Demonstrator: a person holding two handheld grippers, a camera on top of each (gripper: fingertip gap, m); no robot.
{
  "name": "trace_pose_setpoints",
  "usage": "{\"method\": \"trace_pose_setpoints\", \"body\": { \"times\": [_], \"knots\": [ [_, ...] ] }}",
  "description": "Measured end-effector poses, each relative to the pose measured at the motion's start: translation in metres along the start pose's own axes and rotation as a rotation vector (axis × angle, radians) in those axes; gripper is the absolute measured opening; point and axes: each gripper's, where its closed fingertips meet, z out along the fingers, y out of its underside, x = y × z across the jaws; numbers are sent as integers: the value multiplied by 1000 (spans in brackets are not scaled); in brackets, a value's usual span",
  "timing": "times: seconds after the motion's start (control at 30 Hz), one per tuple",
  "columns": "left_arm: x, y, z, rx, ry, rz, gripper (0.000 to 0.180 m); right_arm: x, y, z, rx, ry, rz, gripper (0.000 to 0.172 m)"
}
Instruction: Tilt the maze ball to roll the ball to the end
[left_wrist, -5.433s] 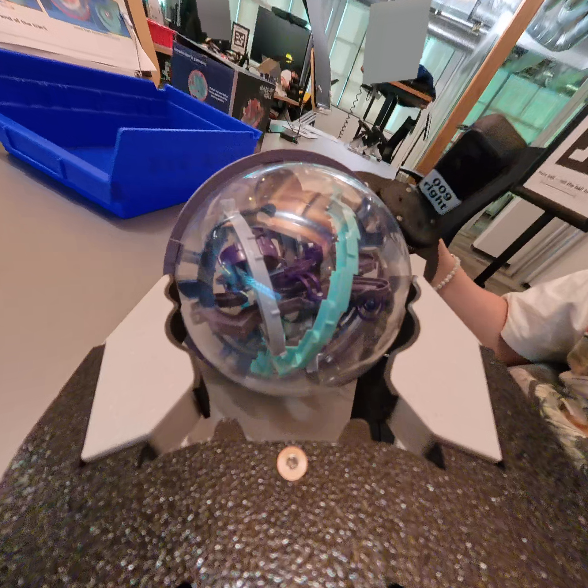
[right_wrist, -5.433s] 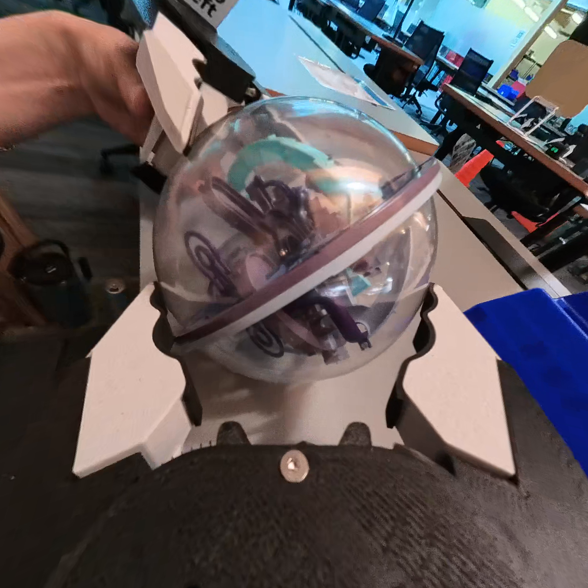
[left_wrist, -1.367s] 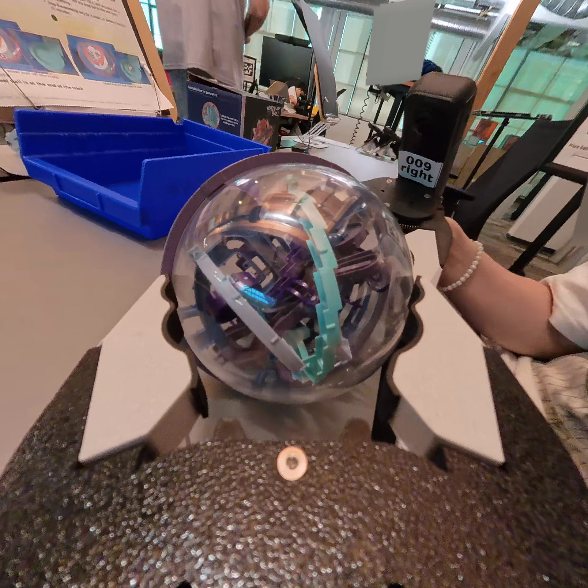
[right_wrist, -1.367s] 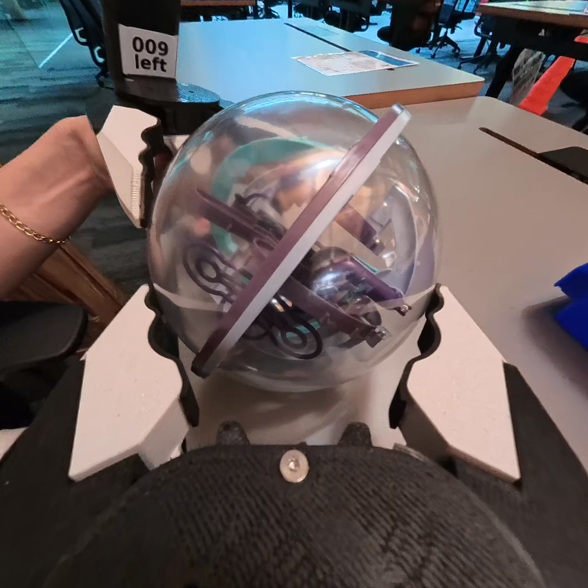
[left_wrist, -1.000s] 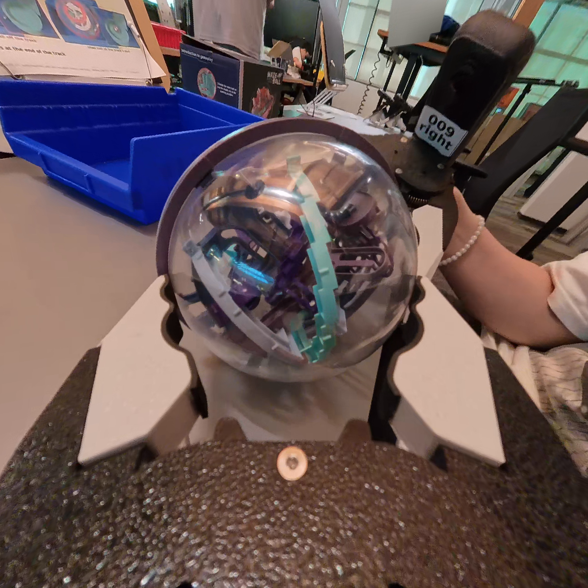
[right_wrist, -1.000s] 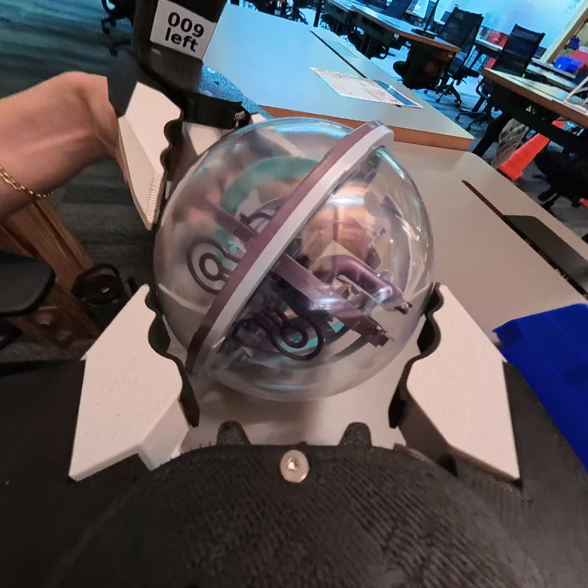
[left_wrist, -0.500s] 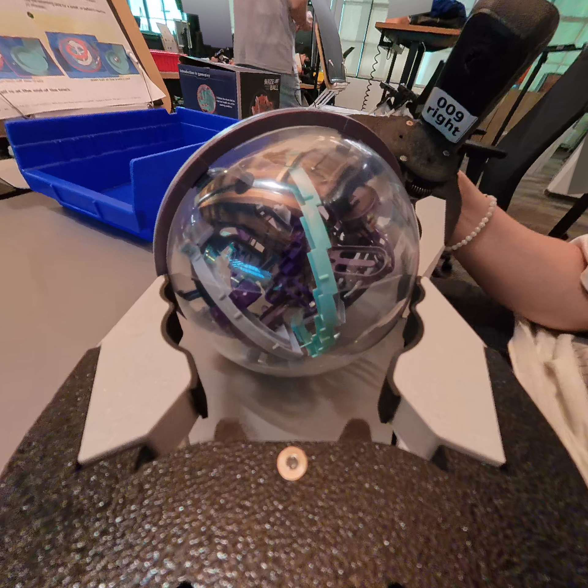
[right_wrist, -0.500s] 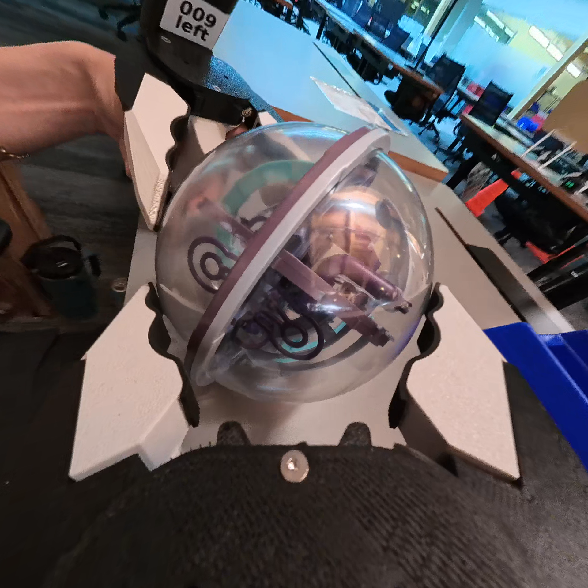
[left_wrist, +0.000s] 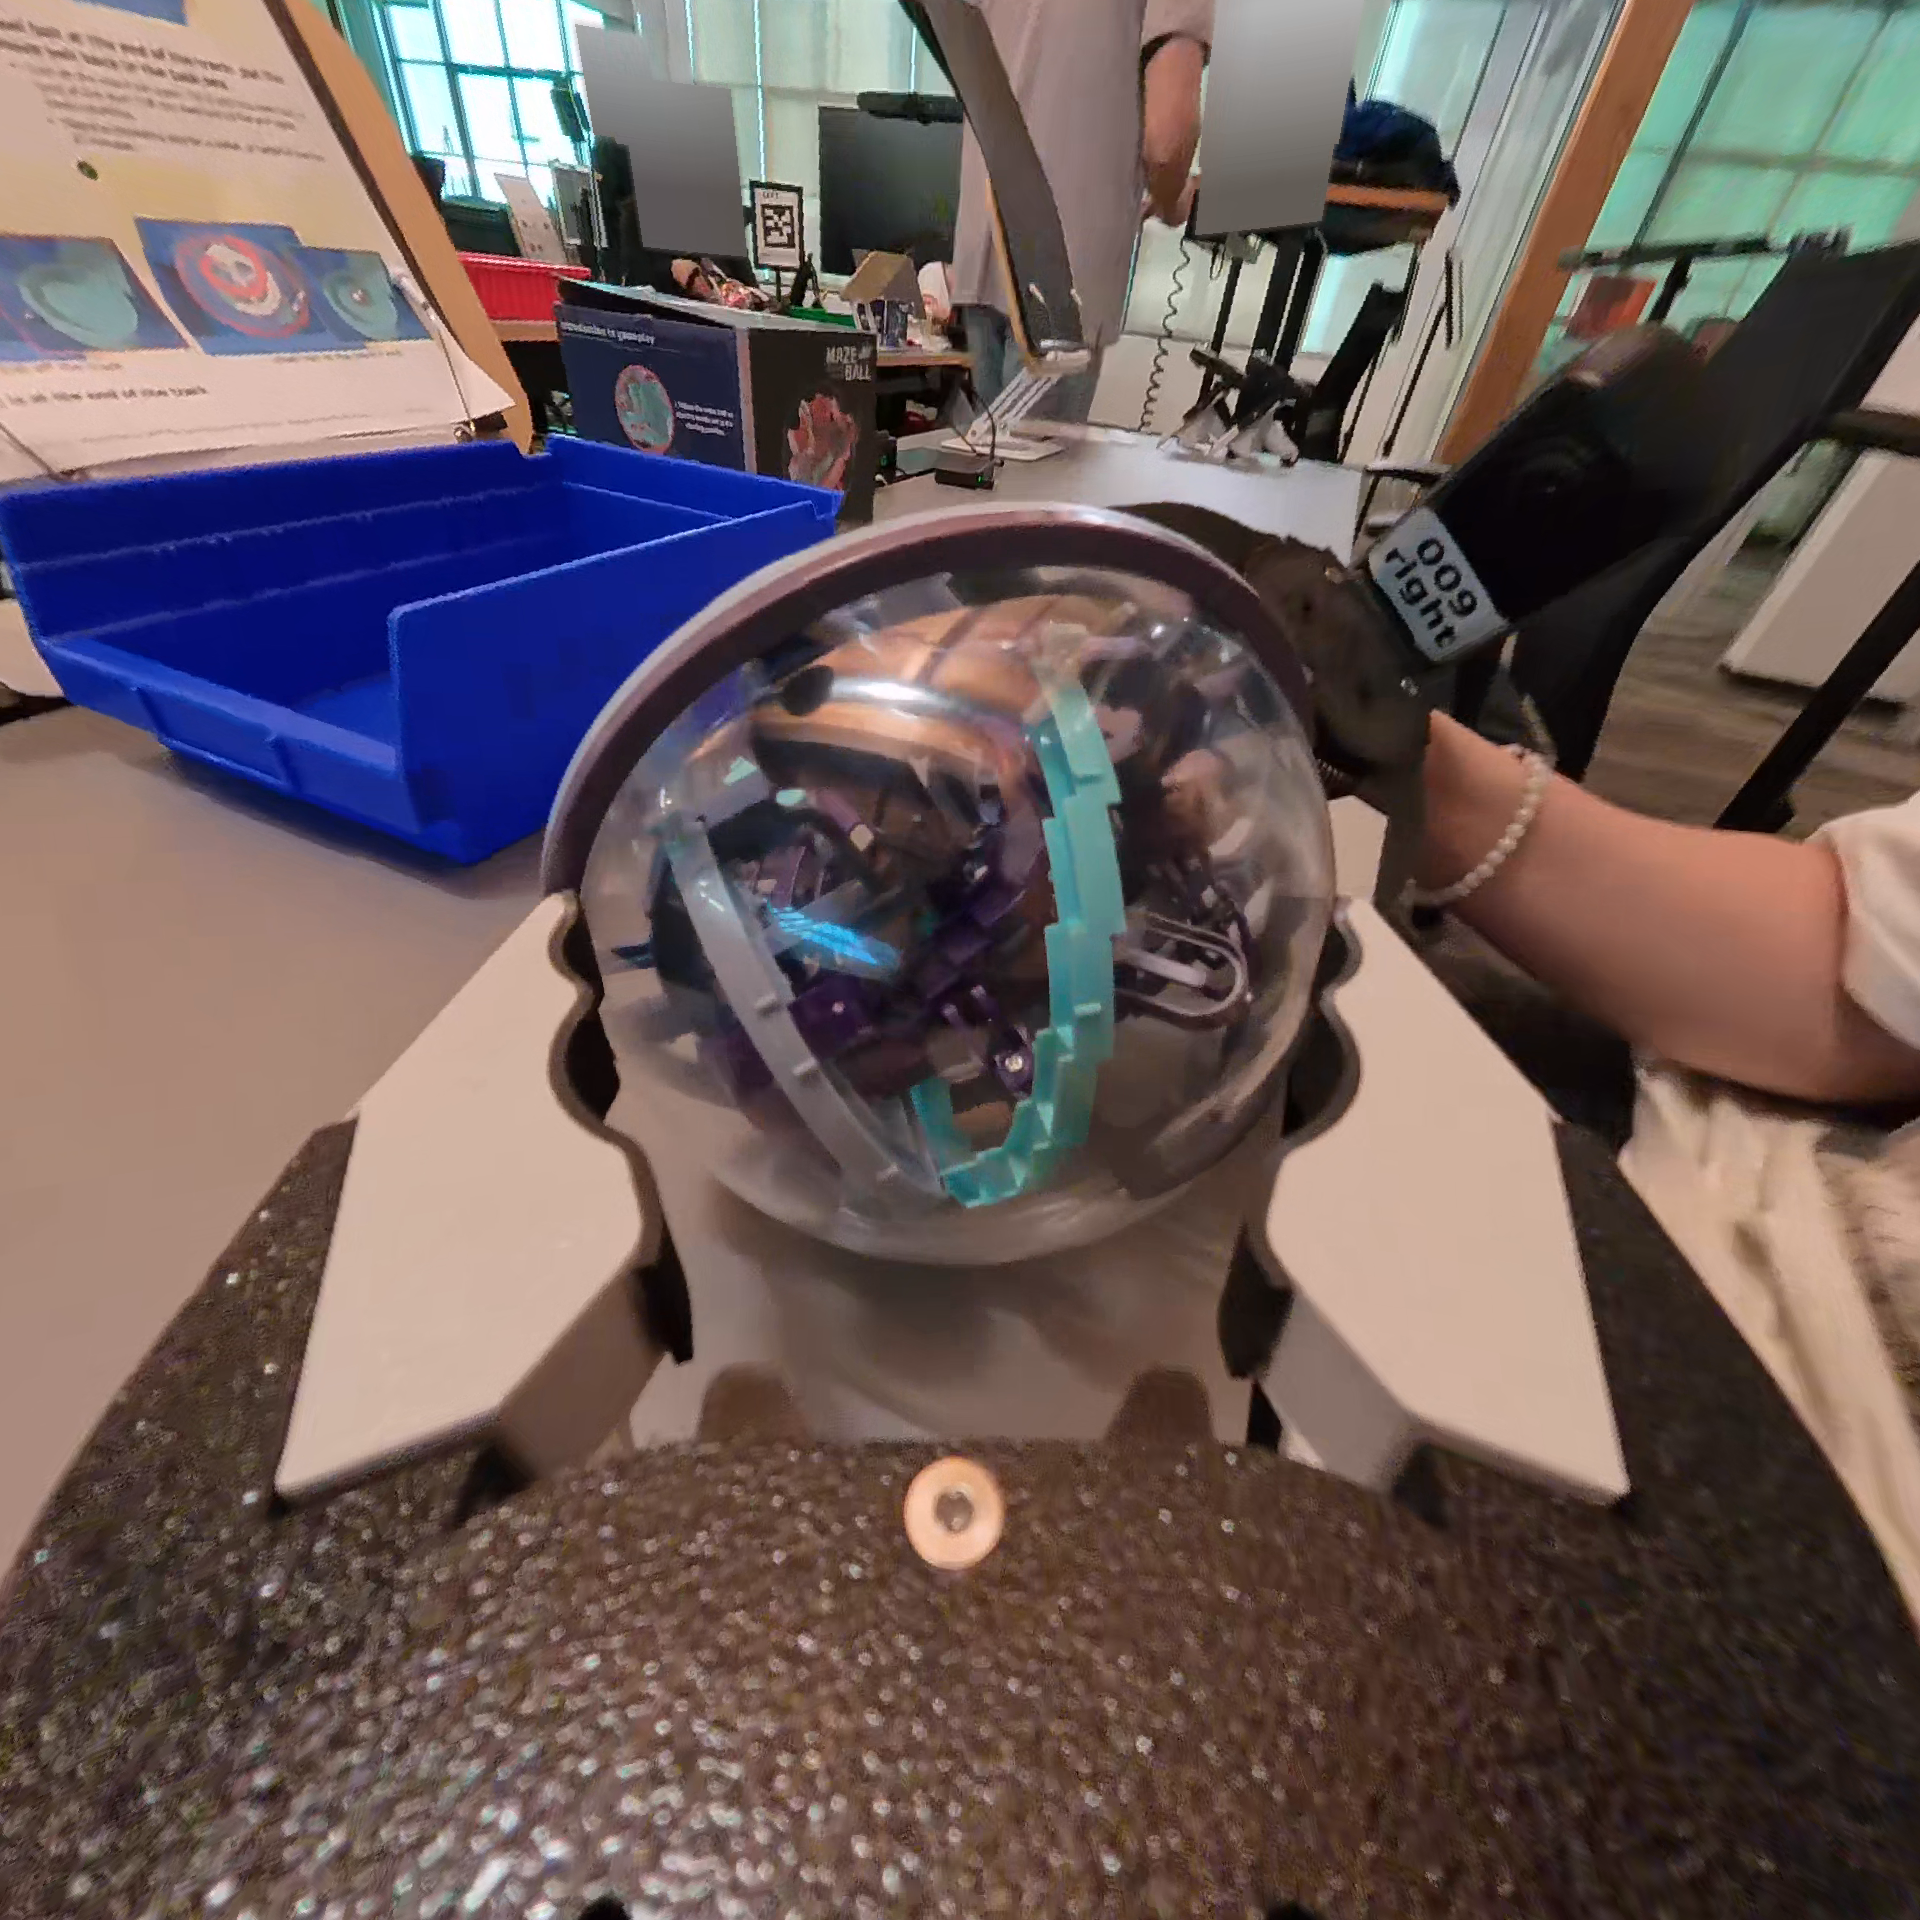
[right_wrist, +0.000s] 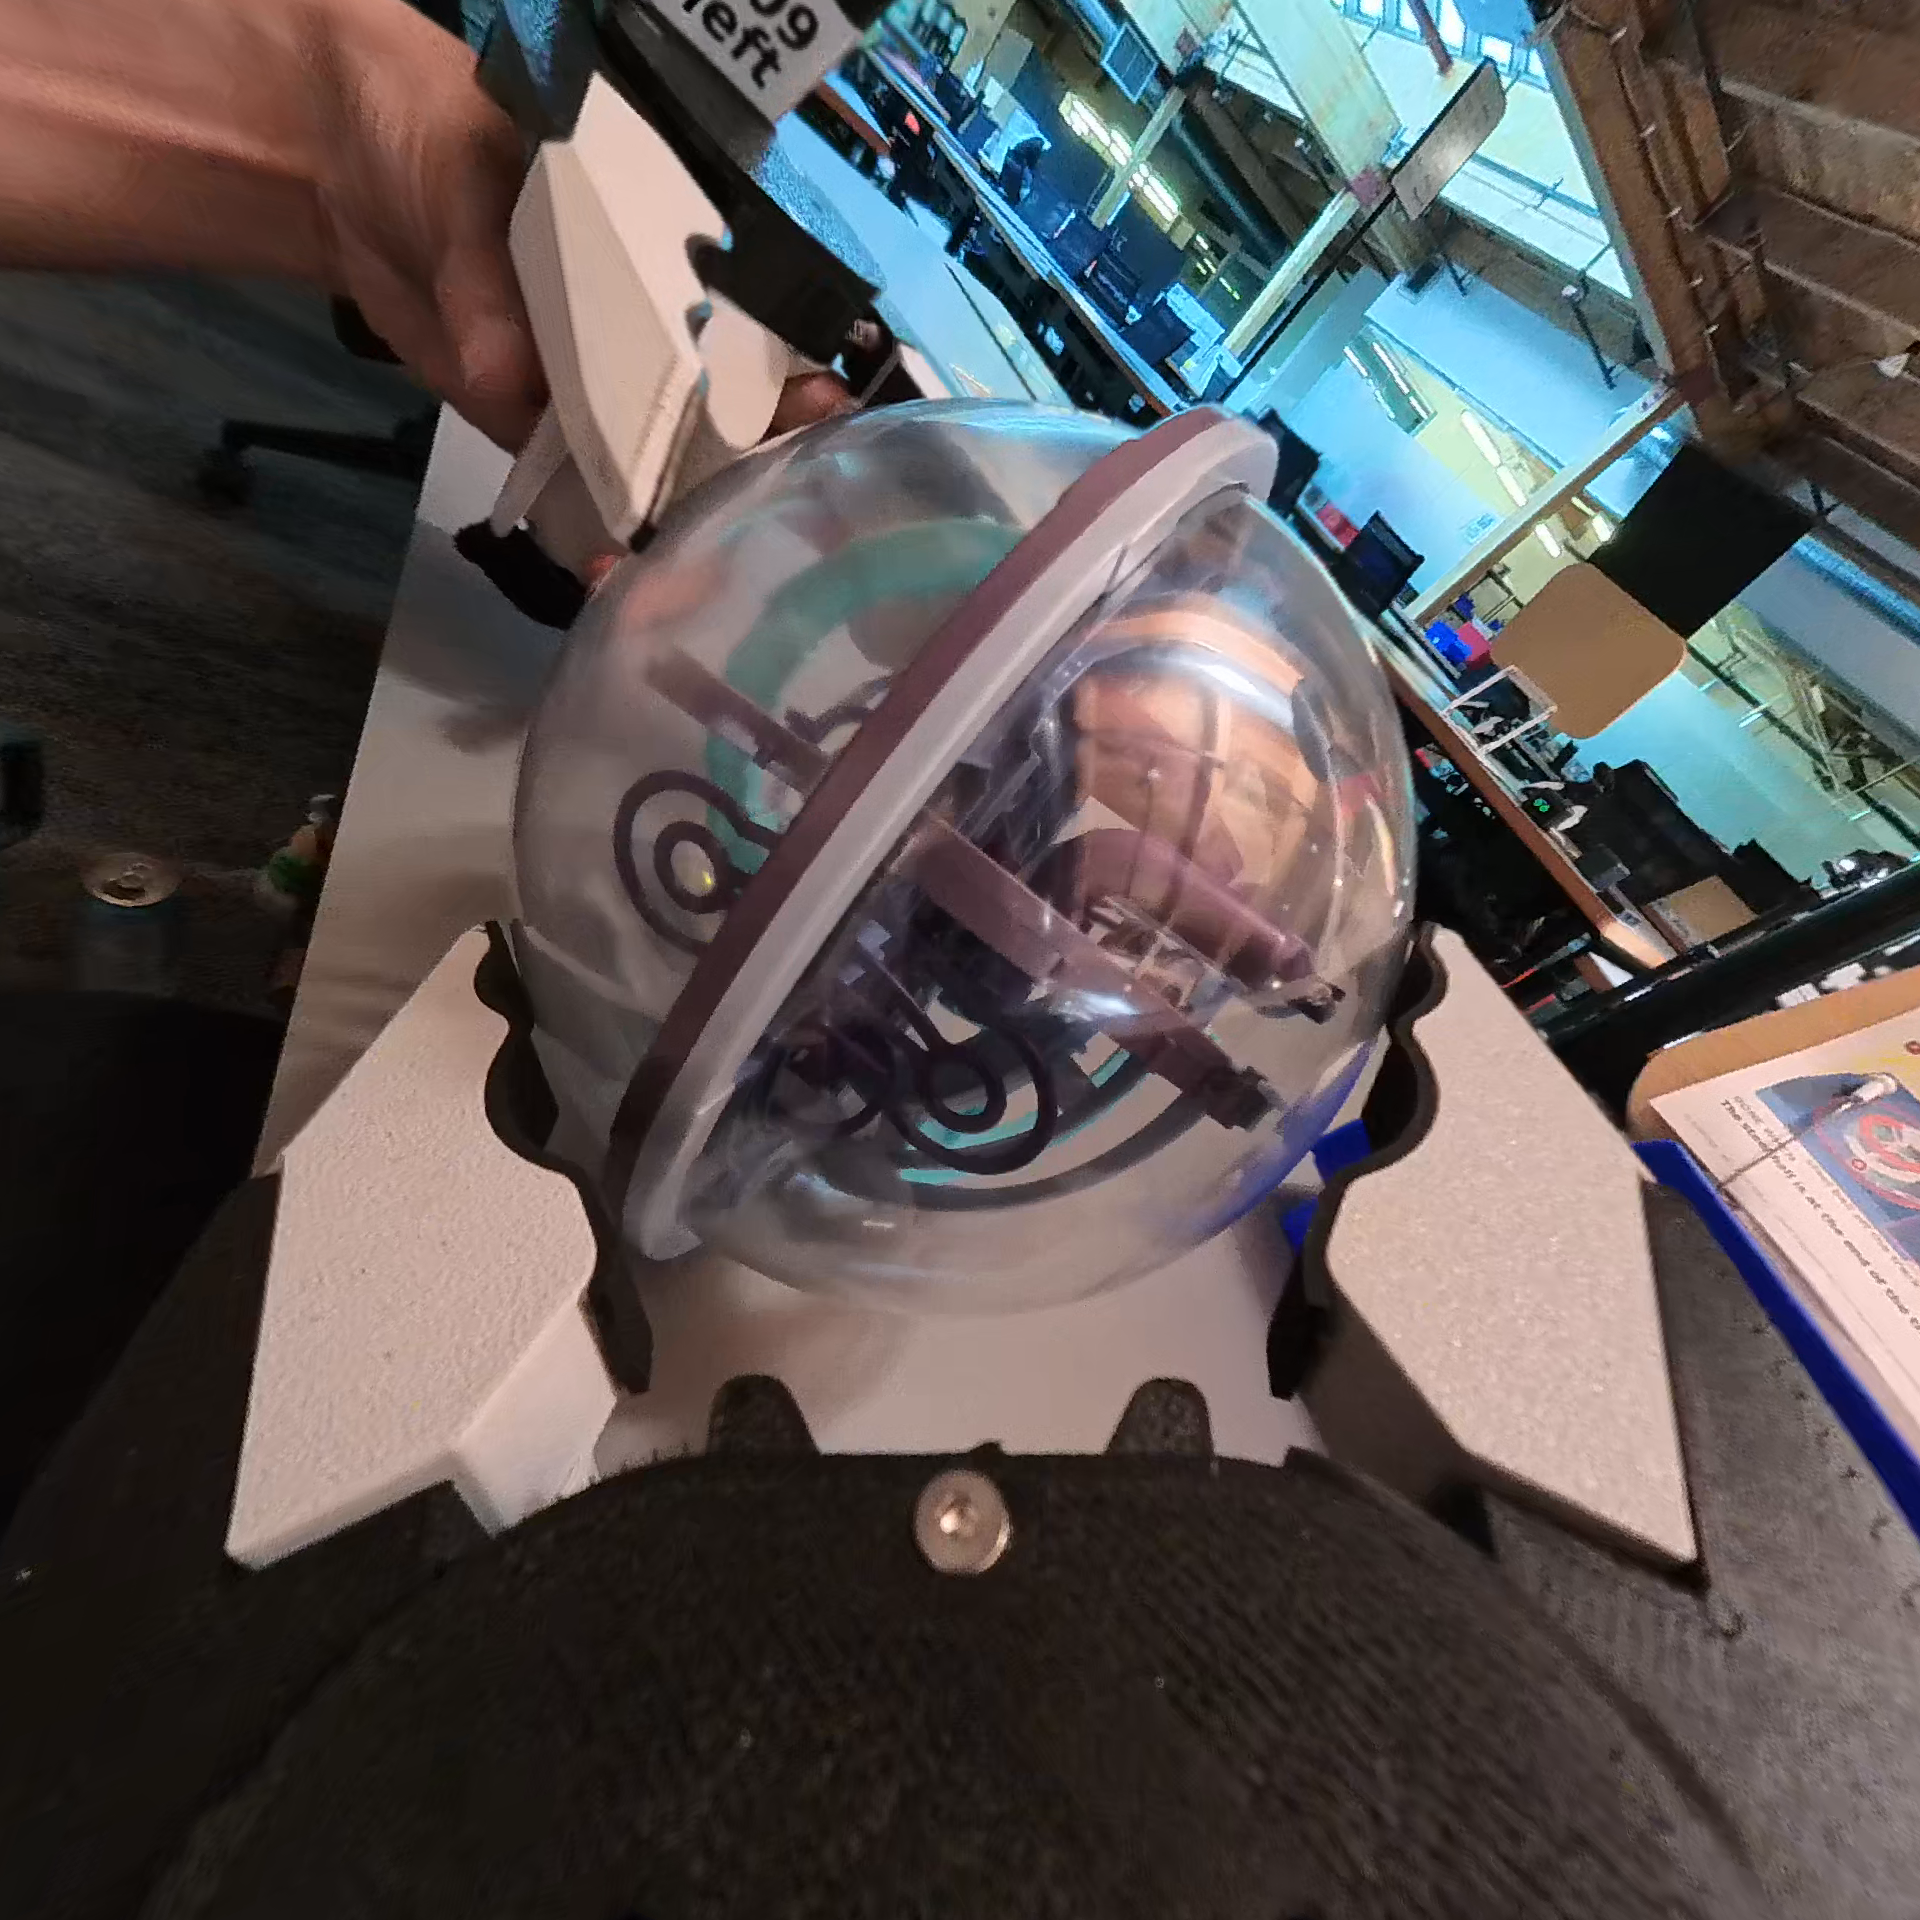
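Observation:
The maze ball (left_wrist: 951, 883) is a clear sphere with a purple rim ring and teal, purple and grey tracks inside. It is held above the grey table (left_wrist: 208, 987). My left gripper (left_wrist: 951, 997) is shut on it, with both white fingers (left_wrist: 468, 1195) pressed against its sides. My right gripper (right_wrist: 961, 1039) is also shut on the maze ball (right_wrist: 966, 852), one finger (right_wrist: 416, 1247) at each side. Each gripper shows in the other's view: the right one (left_wrist: 1351, 665) behind the ball's upper right, the left one (right_wrist: 613, 343) at its upper left. The small ball inside is hard to pick out.
A blue bin (left_wrist: 416, 644) stands on the table to the left, with an instruction sheet on a board (left_wrist: 208, 260) behind it and a dark box (left_wrist: 727, 405) further back. A person (left_wrist: 1070, 156) stands at the back. The bin's edge (right_wrist: 1766, 1299) lies at the right in the right wrist view.
The maze ball has been tilted and turned between both grippers. The right wrist view has rolled, and the left gripper now sits higher over the ball. Both grasps have stayed on.

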Motion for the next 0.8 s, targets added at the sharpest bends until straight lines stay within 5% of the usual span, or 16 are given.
{"method": "trace_pose_setpoints", "body": {
  "times": [0.2,0.8],
  "knots": [
    [6,12,5,-83,2,111,134,-5,0,-5,-14,35,-167,157],
    [9,11,7,-79,15,128,133,-8,0,-8,22,88,-224,157]
  ]
}}
